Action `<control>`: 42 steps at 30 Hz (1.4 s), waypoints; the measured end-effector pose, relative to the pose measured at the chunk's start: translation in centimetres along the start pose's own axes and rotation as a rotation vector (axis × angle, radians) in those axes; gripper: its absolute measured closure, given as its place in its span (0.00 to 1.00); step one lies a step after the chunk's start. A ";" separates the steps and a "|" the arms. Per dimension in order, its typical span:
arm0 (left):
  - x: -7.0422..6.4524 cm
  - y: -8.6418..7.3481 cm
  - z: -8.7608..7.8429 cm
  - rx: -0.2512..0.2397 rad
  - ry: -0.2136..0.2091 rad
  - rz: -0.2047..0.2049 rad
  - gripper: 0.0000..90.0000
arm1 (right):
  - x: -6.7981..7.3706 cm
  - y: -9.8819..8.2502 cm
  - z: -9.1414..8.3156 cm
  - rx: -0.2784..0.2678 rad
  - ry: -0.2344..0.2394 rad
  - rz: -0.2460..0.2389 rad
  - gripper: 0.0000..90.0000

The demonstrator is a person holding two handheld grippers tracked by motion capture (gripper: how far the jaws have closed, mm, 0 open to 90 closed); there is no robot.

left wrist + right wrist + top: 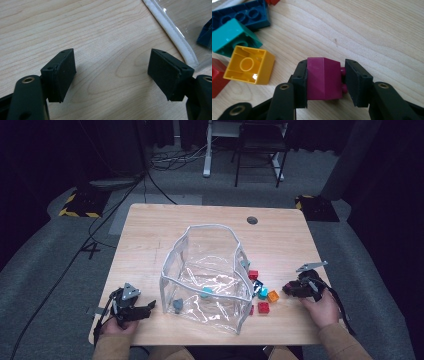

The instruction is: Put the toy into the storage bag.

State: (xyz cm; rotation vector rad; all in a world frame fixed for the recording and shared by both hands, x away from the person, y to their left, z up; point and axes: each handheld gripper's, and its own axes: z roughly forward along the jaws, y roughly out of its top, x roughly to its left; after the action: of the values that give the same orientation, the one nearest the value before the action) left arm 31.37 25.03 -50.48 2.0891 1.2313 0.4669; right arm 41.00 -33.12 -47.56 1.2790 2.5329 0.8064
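While the right gripper (325, 82) sits low over the pale wood-grain tabletop (372, 32), its black jaws are clamped on a small magenta plastic building brick (323, 78): one pad lies flat on a smooth side wall, the other bears on the studs, so the brick is held sideways. Judgement: the brick is light, rigid and glossy, not fragile; hard plastic on hard pads may slip or pivot, and a hold on two flat opposite walls would be steadier than this stud contact. In the high view the right gripper (301, 288) is at the near right of the table, beside the loose bricks. Just beyond the jaws lie a yellow hollow-bottomed square brick (249, 65), a teal brick (233, 37), a dark blue studded brick (240, 16) and part of a red brick (218, 77), none touched. The left gripper (112, 72) rests at the near left corner, jaws wide apart with nothing but bare wood between them; a white zip edge (172, 32) passes just beside one pad. Farther in, at mid-table, stands the clear plastic zip pouch (205, 275), open at the top, with a few small bricks inside; I judge it the likely destination, and its soft walls may fold if bumped.
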 end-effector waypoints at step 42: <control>0.0 0.0 0.0 0.000 0.000 0.000 0.25 | 4.5 7.7 -9.9 -0.368 0.174 -0.122 0.63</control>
State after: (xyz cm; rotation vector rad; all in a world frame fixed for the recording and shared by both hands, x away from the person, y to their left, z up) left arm 31.37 25.03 -50.48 2.0896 1.2311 0.4674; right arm 39.53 -29.67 -34.74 0.9646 2.4041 1.3291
